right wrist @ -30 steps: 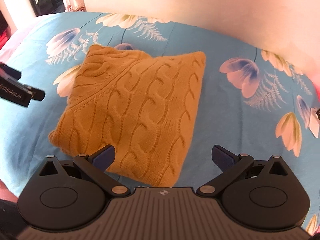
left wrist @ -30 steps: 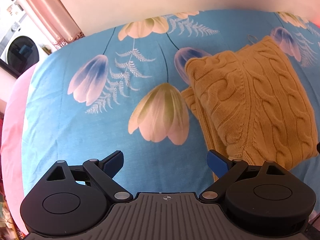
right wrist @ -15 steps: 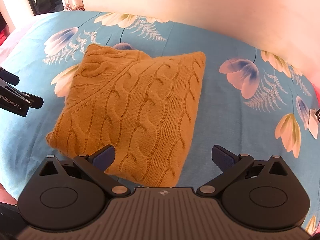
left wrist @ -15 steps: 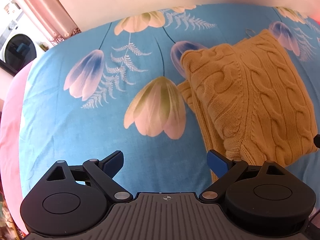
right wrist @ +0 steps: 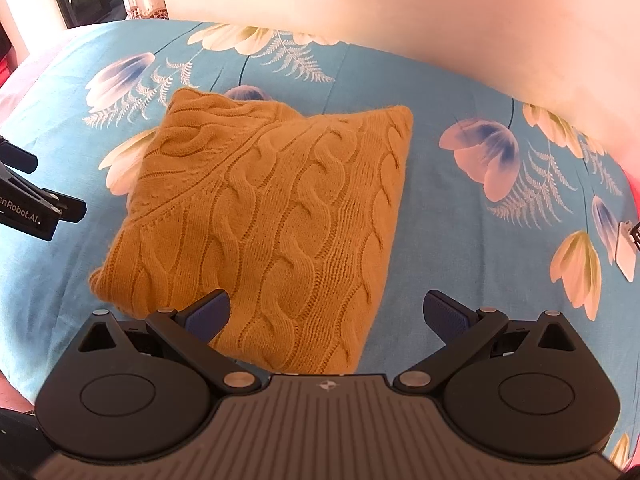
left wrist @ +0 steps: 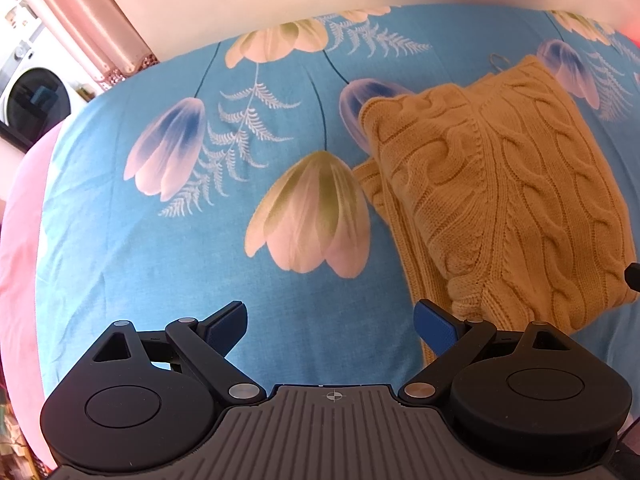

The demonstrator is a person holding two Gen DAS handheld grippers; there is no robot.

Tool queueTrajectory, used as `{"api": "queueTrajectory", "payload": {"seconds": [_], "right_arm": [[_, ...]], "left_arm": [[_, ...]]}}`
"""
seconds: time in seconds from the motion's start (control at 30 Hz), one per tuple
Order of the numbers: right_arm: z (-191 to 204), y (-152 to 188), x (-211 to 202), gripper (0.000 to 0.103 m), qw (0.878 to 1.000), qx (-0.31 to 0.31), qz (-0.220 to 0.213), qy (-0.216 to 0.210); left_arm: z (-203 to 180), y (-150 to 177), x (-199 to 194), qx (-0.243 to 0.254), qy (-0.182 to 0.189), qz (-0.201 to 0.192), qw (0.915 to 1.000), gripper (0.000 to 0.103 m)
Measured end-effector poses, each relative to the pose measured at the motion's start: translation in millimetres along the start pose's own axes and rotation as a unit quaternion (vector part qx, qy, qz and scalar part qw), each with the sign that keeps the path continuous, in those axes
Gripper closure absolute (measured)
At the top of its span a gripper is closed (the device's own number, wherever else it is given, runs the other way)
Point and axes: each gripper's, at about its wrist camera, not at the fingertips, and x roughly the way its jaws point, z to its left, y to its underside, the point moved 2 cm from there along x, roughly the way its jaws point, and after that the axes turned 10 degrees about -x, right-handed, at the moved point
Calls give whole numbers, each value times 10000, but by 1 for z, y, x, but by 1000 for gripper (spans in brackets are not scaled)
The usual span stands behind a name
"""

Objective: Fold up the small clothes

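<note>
A folded mustard cable-knit sweater [right wrist: 272, 216] lay on a blue bedsheet [left wrist: 120, 248] printed with tulips, filling the centre of the right wrist view and the right side of the left wrist view. The left gripper [left wrist: 330, 320] hovered over bare sheet at lower centre, jaws wide apart and empty. The right gripper [right wrist: 326, 310] hung above the sweater's near edge, jaws likewise spread, holding nothing.

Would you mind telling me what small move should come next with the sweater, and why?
Probably draw both grippers back: the mustard sweater already lies folded in a compact rectangle on the blue floral sheet, and the left gripper and right gripper hold nothing, jaws open.
</note>
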Motion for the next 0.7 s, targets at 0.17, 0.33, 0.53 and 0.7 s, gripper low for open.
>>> {"api": "queueTrajectory", "payload": {"seconds": [0.17,0.33,0.53,0.7], "right_arm": [[2,0,2,1,10000,-13,31,-10],[2,0,2,1,10000,-23,31,-23],[5,0,2,1,10000,-39,28,-40],[6,-1,3,1,10000,-65,38,-66]], "left_arm": [[0,0,0,-3,-4,5,10000,0],[-1,1,2,7,-15,29,10000,0],[-2,2,3,44,-15,32,10000,0],[-2,3,4,72,-17,50,10000,0]]}}
